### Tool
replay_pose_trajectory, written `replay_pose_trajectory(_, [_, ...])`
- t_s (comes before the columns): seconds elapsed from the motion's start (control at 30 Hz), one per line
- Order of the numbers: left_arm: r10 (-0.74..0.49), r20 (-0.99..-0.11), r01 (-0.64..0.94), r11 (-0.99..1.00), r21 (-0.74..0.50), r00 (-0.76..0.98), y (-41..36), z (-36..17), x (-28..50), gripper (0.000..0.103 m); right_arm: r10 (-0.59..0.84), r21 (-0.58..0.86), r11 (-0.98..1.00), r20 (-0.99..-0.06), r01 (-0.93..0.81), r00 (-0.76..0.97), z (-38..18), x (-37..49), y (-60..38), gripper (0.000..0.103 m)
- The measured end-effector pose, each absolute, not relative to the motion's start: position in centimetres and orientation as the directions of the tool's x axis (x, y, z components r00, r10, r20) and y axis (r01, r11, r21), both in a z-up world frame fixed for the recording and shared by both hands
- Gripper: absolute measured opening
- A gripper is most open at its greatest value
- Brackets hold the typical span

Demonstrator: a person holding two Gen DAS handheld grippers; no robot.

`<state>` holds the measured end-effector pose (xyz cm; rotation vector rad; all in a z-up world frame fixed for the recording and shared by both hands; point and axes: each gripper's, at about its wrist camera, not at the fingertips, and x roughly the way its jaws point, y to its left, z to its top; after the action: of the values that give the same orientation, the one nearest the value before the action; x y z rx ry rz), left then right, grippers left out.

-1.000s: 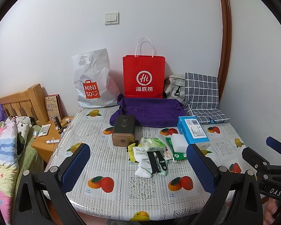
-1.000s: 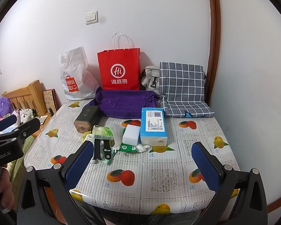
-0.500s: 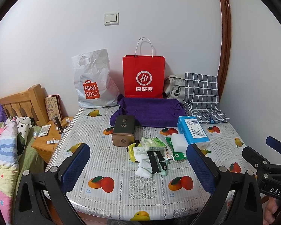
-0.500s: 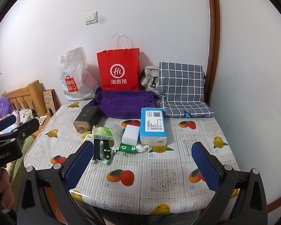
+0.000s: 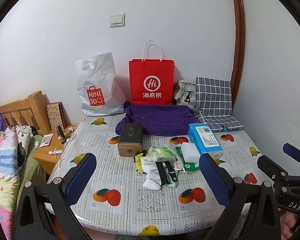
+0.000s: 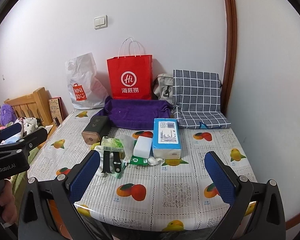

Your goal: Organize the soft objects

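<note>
White walls back a table (image 5: pixel 118 172) covered in a fruit-print cloth, seen from two gripper cameras held above its near edge. Nothing has visibly moved since the pictures from a second ago; both views and every item match them. The left gripper (image 5: pixel 148 177) hovers over the near part of the table with its blue-padded fingers spread wide apart and nothing between them. The right gripper (image 6: pixel 153 177) hangs likewise, fingers wide apart and empty, and it also shows at the right edge of the left view. In the middle of the table lies a small heap: a white sock (image 5: pixel 150 172) with a black strap (image 5: pixel 166 171) resting across it, a green tissue pack (image 5: pixel 162 153) just behind, and a white sponge block (image 5: pixel 191 152) beside that on a green packet (image 5: pixel 187 163). A blue tissue box (image 5: pixel 205 140) lies to the right of the heap, touching the sponge block. A dark tin box (image 5: pixel 131 140) stands behind and left of the heap. Farther back a purple fabric bin (image 5: pixel 160 119) sits open, with a grey checked cushion (image 5: pixel 214 102) folded to its right. Against the wall stand a red paper bag (image 5: pixel 151 82) and a white plastic bag (image 5: pixel 98 88).
</note>
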<state>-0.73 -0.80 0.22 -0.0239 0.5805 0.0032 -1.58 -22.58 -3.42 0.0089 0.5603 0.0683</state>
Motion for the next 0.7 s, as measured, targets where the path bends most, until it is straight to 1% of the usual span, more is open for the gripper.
replay_pose_trajectory(0.13, [-0.003, -0.559, -0.012, 1.0, -0.024, 0.829, -0.7, 0.4, -0.2, 0.103, 0.083, 0.028, 0.996, -0.523, -0.08, 0.848, -3.8, -1.5, -22.6, 0.102])
replay_pose_trajectory(0.27, [-0.002, -0.586, -0.015, 1.0, -0.024, 0.81, -0.4, -1.2, 1.4, 0.103, 0.098, 0.033, 0.995, -0.527, -0.095, 0.844, -4.7, -0.9, -22.5, 0.102])
replay_pose_trajectory(0.7, [0.029, -0.701, -0.041, 0.999, 0.0, 0.712, 0.3, -8.6, 6.7, 0.103, 0.109, 0.071, 0.994, -0.637, -0.082, 0.763, -11.4, 3.8, -22.9, 0.102])
